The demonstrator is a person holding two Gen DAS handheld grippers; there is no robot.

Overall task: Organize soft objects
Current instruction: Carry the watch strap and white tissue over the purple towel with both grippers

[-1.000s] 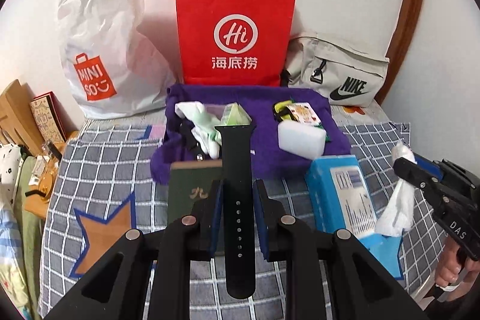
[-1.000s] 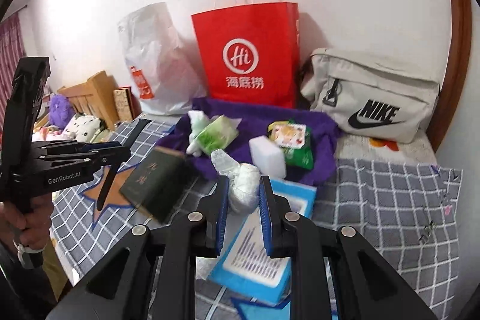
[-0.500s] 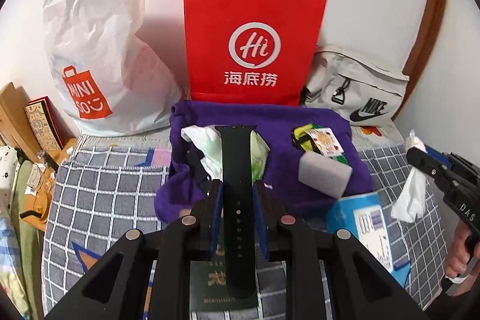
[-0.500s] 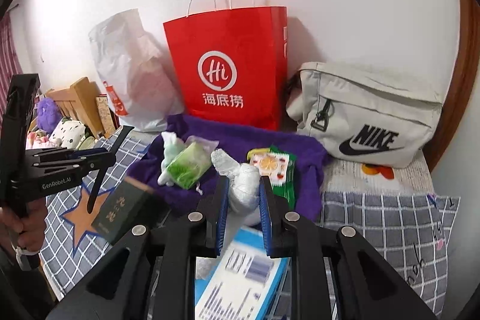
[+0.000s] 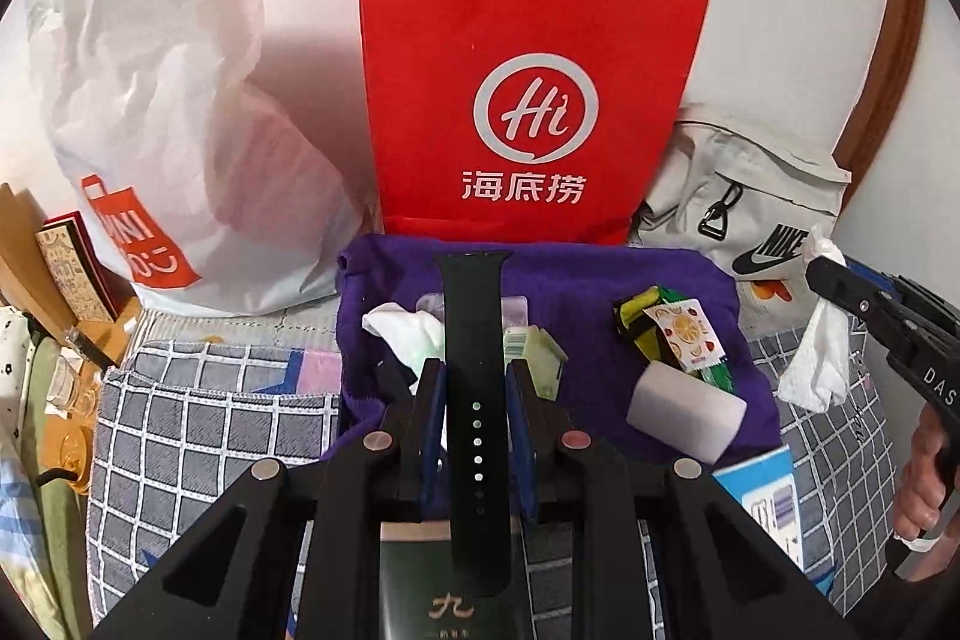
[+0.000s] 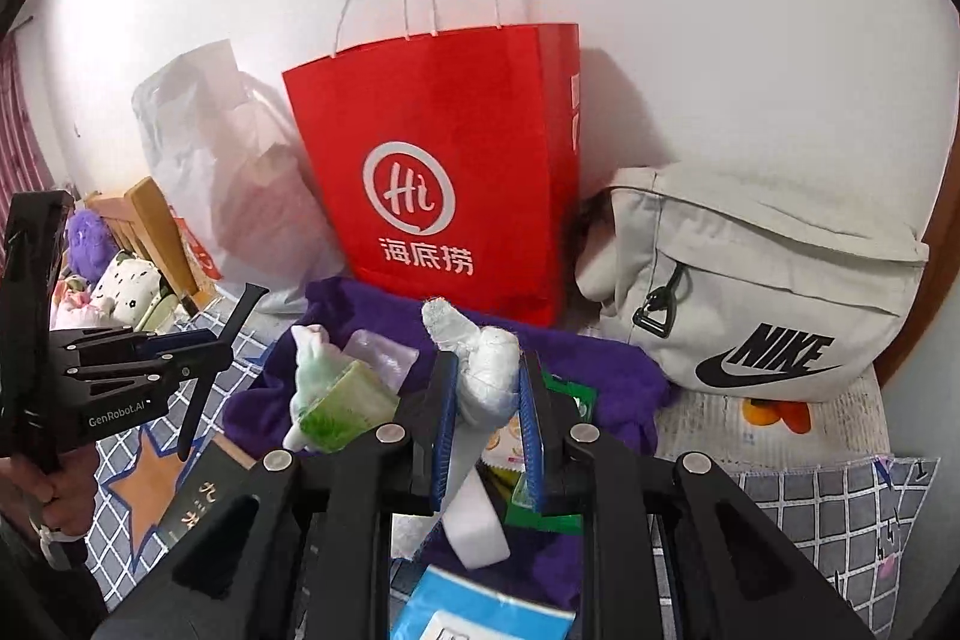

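Watch strap (image 5: 474,400) stands clamped upright between the closed fingers of the left gripper (image 5: 474,418), at the lower centre of the left wrist view. Over the last second both grippers have moved forward: the red paper bag (image 5: 528,100) now fills the upper centre of the frame, and the purple towel (image 5: 576,292) lies directly beneath the strap tip instead of ahead of it. In the right wrist view the right gripper (image 6: 487,436) is shut on a crumpled white tissue (image 6: 486,376) at the centre, now over the towel rather than the blue box (image 6: 480,610). Both soft items look carried to the bags; a drop into one seems the likely next step.
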